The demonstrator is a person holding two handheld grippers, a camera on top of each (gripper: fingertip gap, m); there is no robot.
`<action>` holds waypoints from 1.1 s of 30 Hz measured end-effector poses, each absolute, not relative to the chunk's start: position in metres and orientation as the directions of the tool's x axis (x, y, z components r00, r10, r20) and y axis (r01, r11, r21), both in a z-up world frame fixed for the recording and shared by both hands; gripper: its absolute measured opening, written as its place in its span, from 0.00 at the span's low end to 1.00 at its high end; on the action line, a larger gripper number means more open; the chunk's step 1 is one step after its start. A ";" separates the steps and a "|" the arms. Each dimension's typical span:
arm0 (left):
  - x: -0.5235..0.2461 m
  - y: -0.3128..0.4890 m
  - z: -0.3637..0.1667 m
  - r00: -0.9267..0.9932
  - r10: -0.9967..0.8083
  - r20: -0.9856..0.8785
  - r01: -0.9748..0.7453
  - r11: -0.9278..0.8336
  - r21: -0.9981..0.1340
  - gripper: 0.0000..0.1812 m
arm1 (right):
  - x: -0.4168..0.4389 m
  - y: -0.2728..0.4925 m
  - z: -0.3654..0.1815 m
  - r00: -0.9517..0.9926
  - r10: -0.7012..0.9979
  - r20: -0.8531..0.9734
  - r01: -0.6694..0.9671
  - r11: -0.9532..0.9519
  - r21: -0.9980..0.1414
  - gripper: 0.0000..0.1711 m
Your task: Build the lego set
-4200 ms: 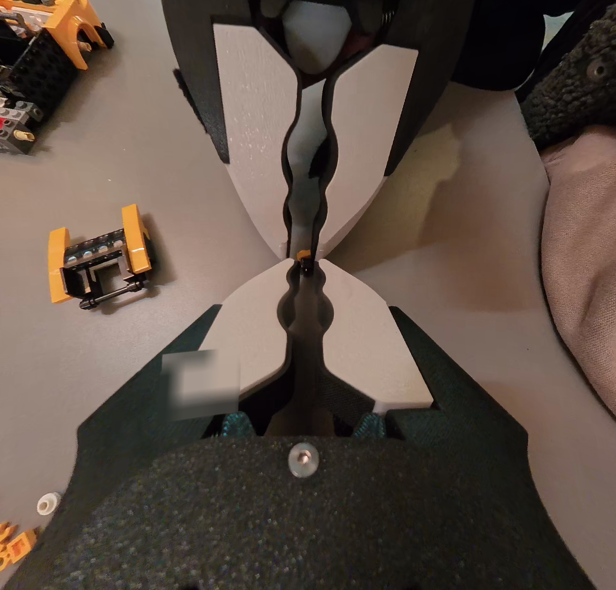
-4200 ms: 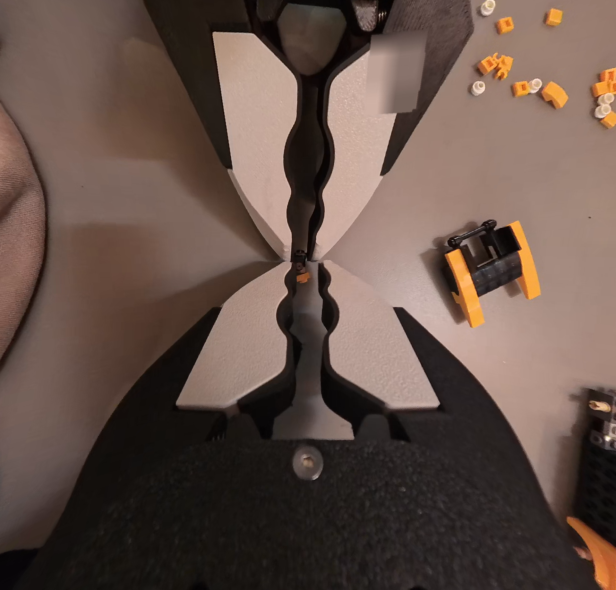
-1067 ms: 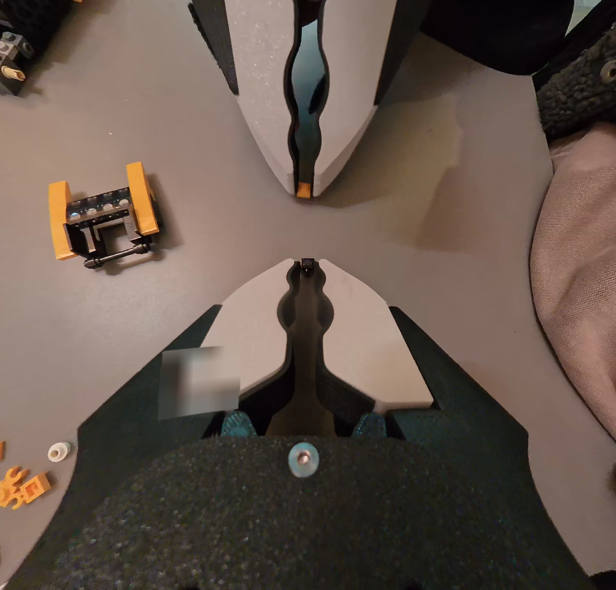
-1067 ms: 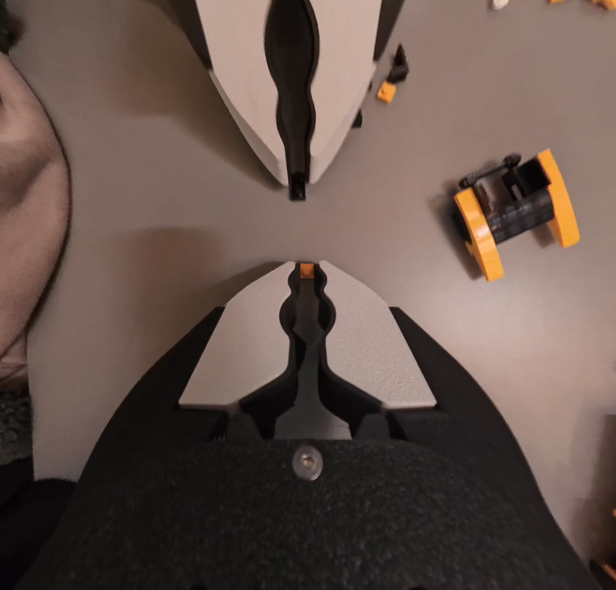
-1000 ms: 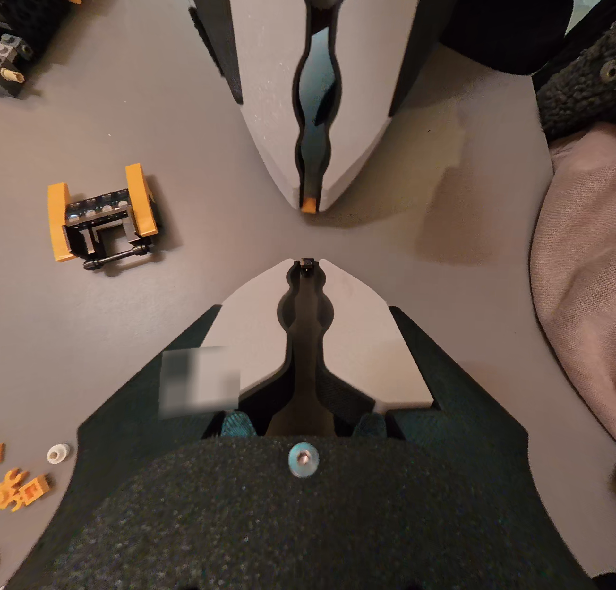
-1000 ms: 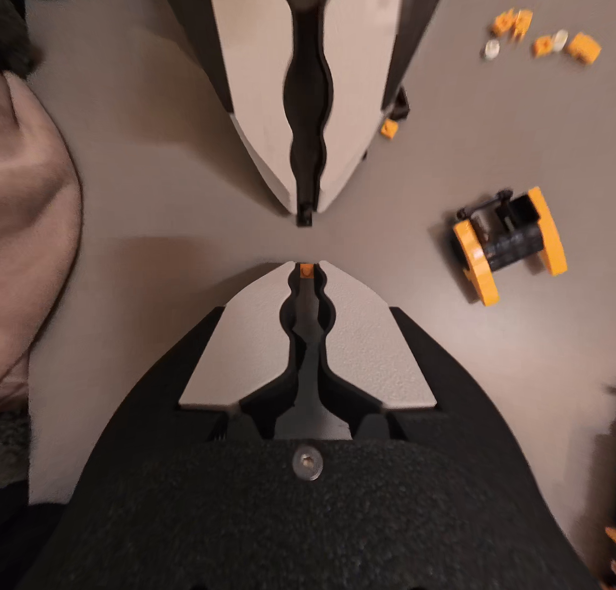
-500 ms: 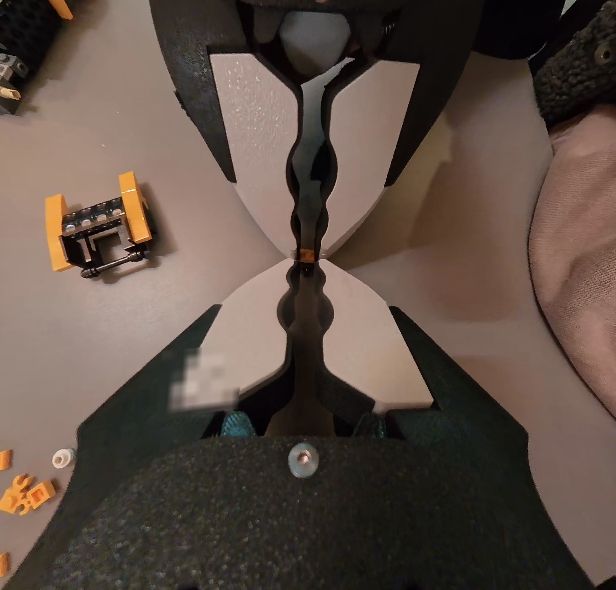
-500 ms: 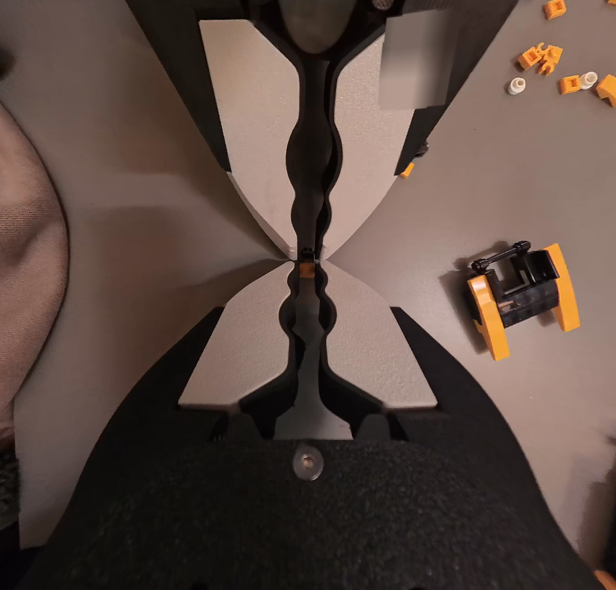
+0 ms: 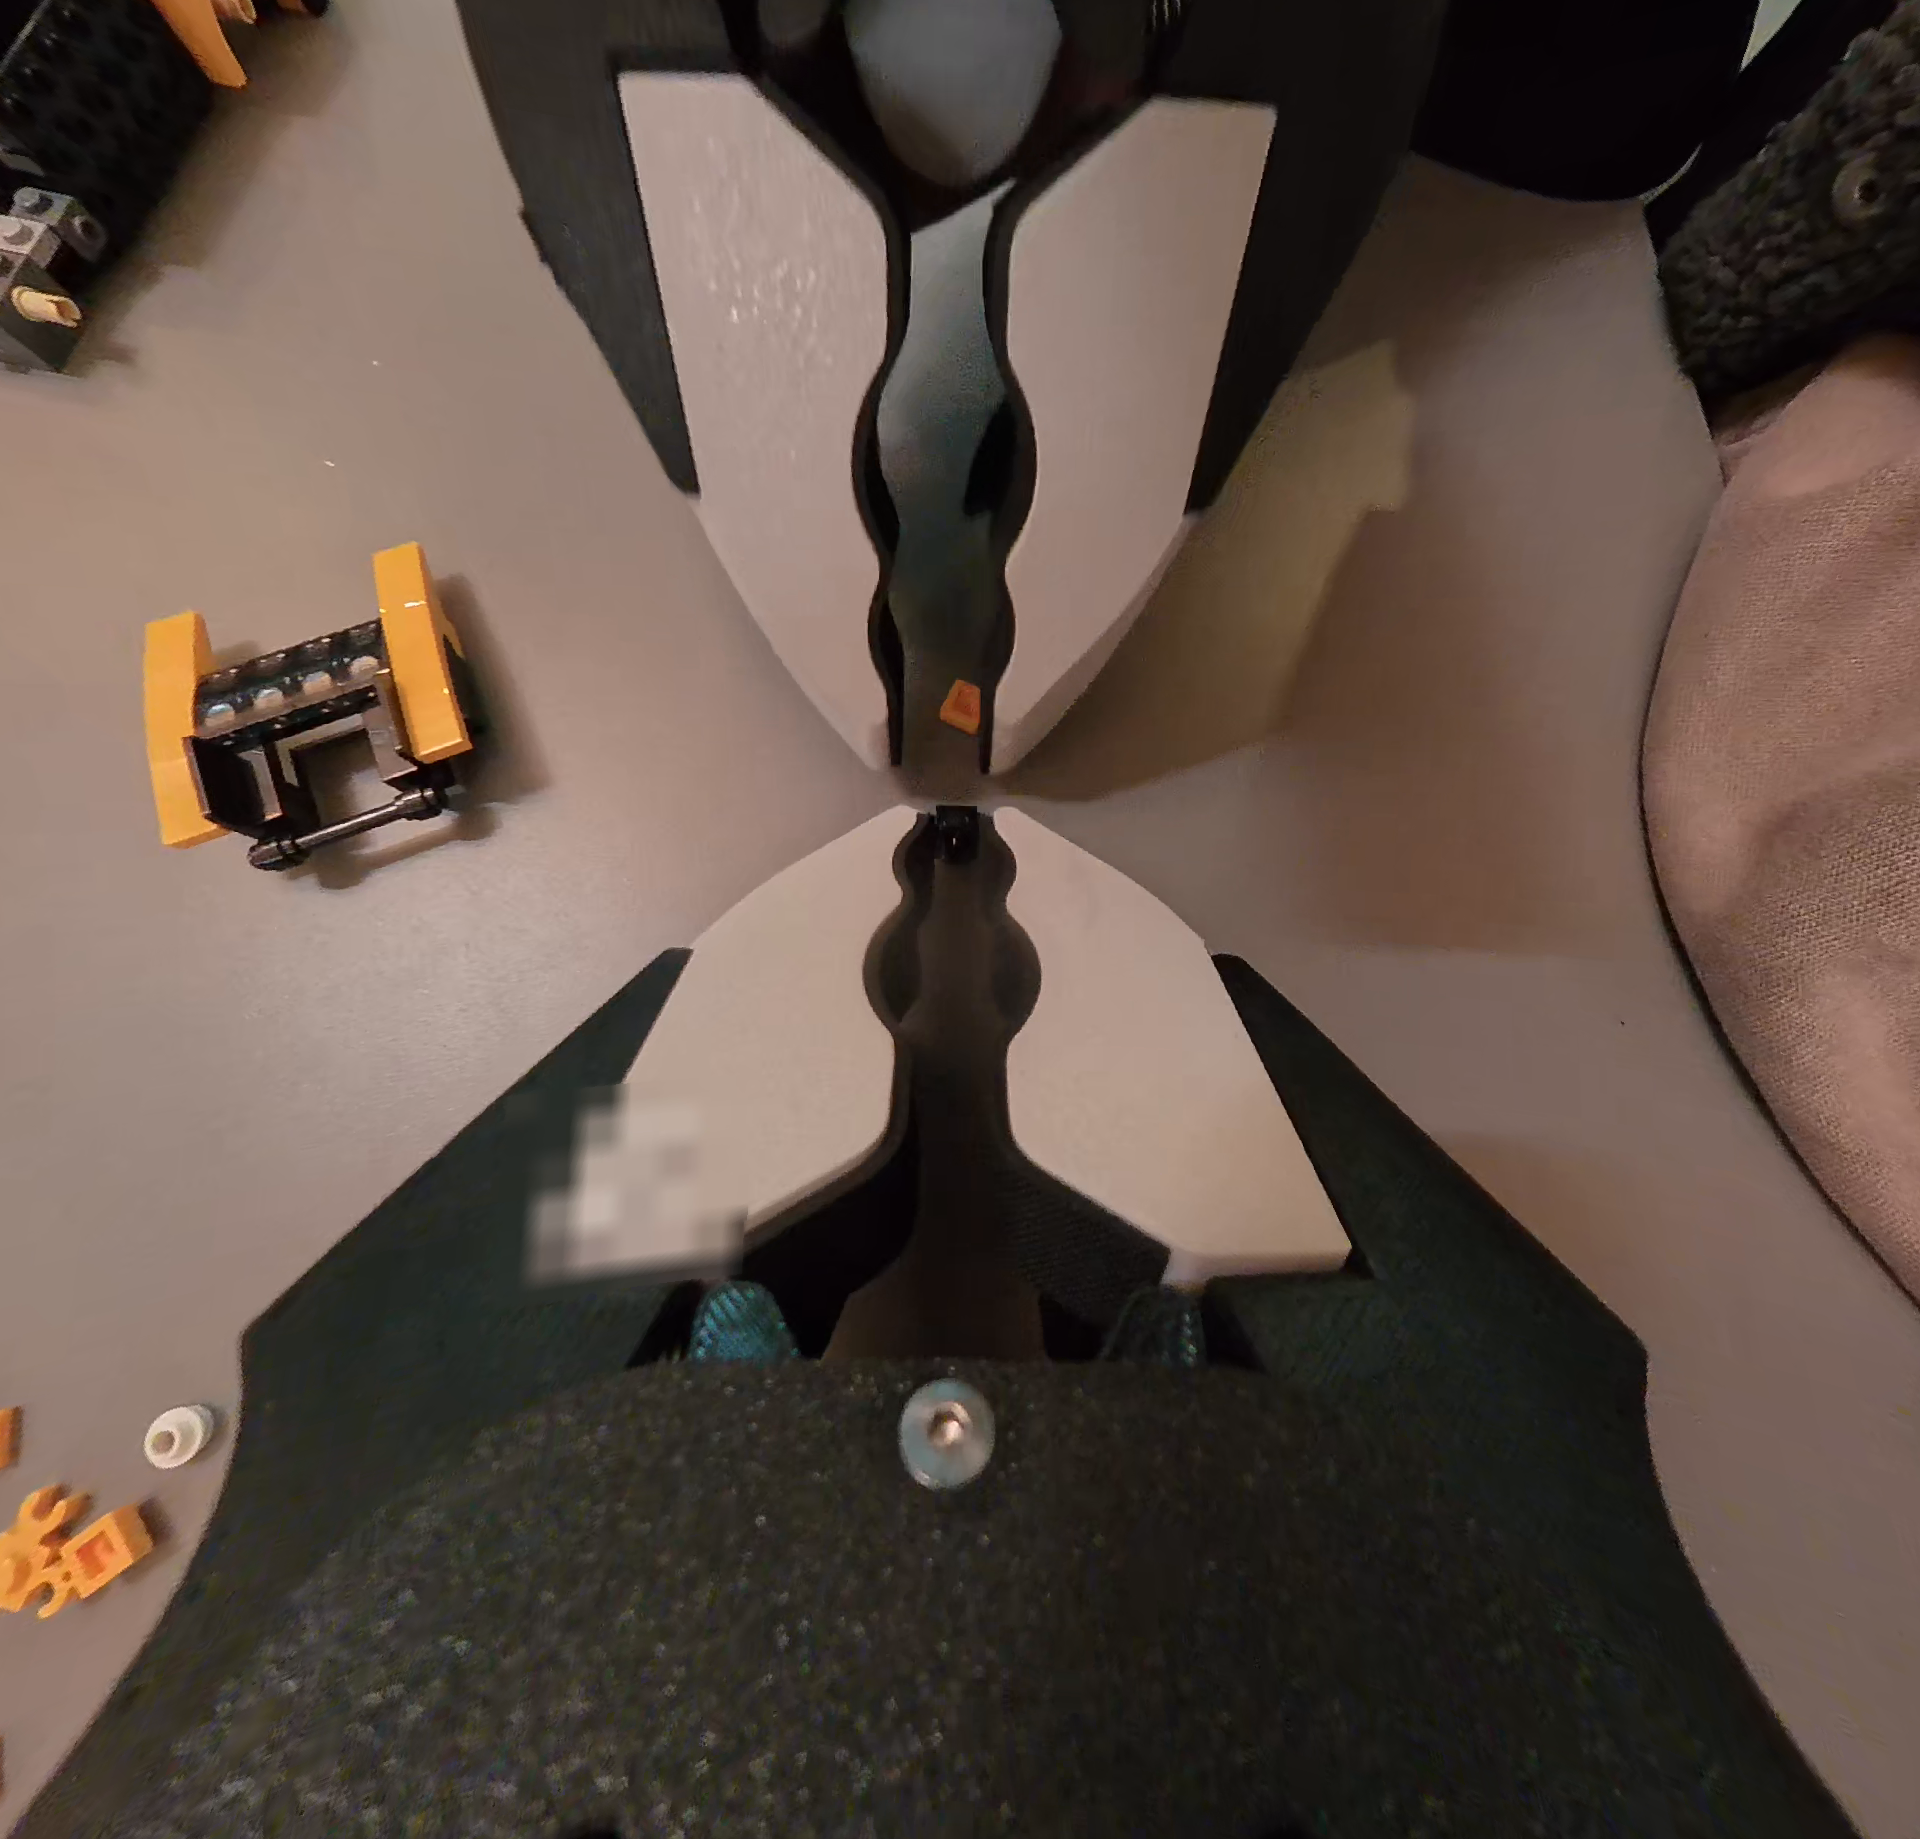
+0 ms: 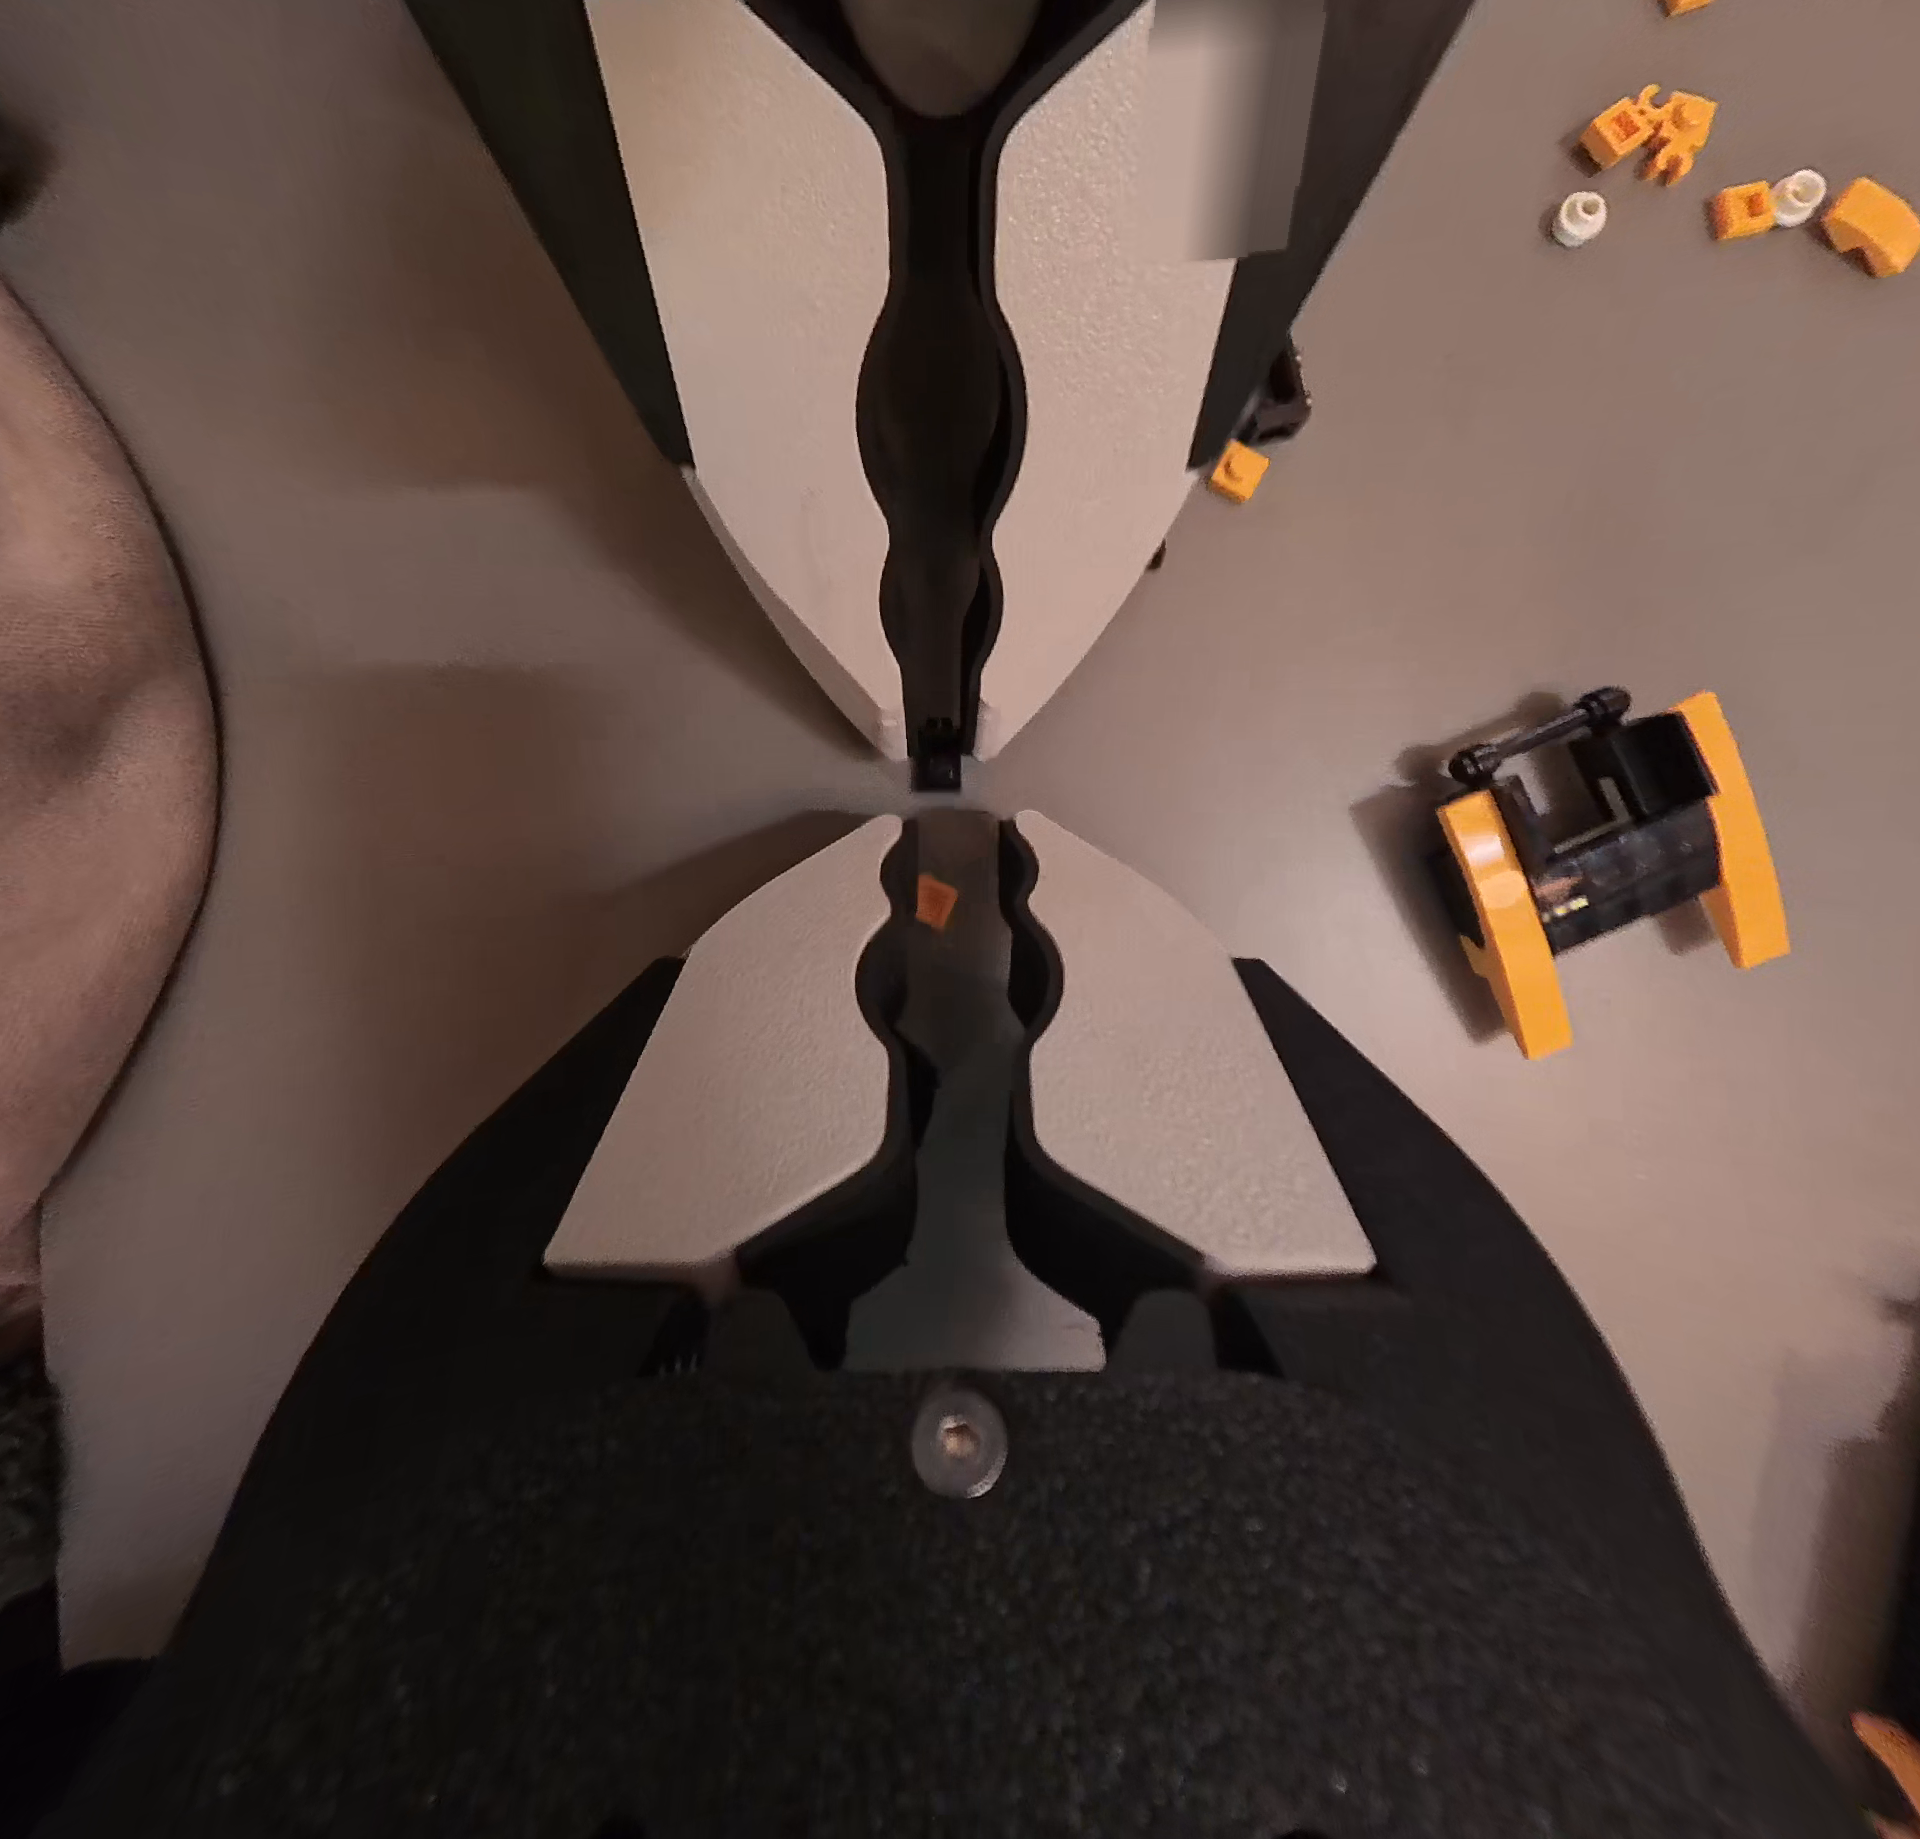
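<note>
My left gripper (image 9: 951, 821) is shut on a tiny black piece (image 9: 951, 839), which also shows in the right wrist view (image 10: 940, 763). My right gripper (image 10: 961, 821) faces it tip to tip, almost touching, above the grey table (image 9: 520, 958). Its jaws stand slightly apart. A tiny orange piece (image 10: 935, 901) shows loose in the gap behind the right fingertips, not pinched. I cannot tell whether it rests on the table. It also shows in the left wrist view (image 9: 961, 703) inside the right gripper (image 9: 940, 763).
An orange-and-black sub-assembly (image 9: 312, 709) lies on the table beside the grippers, also in the right wrist view (image 10: 1610, 854). Small loose orange and white pieces (image 10: 1714, 158) lie farther off. A black model (image 9: 83, 75) stands at one corner. A pinkish cloth (image 9: 1818, 854) borders the table. The grippers are tip to tip, or close to it. The black model (image 9: 83, 75) sits 20 cm or so from the ends of my right fingers.
The two grippers closed the gap and met tip to tip. Then the right jaws parted, and the orange piece left the tips and now sits back in the gap.
</note>
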State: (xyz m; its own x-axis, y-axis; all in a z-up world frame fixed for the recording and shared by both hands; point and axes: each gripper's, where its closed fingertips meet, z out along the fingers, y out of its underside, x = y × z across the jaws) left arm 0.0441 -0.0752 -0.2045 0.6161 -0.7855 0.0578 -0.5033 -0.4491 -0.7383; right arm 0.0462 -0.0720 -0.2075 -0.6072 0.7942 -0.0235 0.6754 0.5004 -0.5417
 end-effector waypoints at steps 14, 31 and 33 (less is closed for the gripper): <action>0.046 -0.076 -0.204 0.614 -0.787 0.061 -0.507 -0.453 -0.733 0.05 | 0.069 -0.063 -0.212 -0.534 0.845 -0.033 0.712 0.428 -0.557 0.08; 0.049 -0.079 -0.204 0.606 -0.793 0.069 -0.509 -0.452 -0.733 0.04 | 0.065 -0.067 -0.211 -0.550 0.835 0.002 0.735 0.485 -0.474 0.01; 0.049 -0.079 -0.204 0.607 -0.792 0.067 -0.509 -0.452 -0.732 0.04 | 0.064 -0.067 -0.212 -0.556 0.831 -0.004 0.730 0.486 -0.480 0.03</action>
State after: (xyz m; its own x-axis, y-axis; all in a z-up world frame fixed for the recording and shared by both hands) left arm 0.0488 -0.0786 -0.2037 0.6069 -0.7920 0.0671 -0.5095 -0.4524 -0.7319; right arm 0.0635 -0.0666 -0.2115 -0.5560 0.8311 -0.0037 0.7300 0.4863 -0.4802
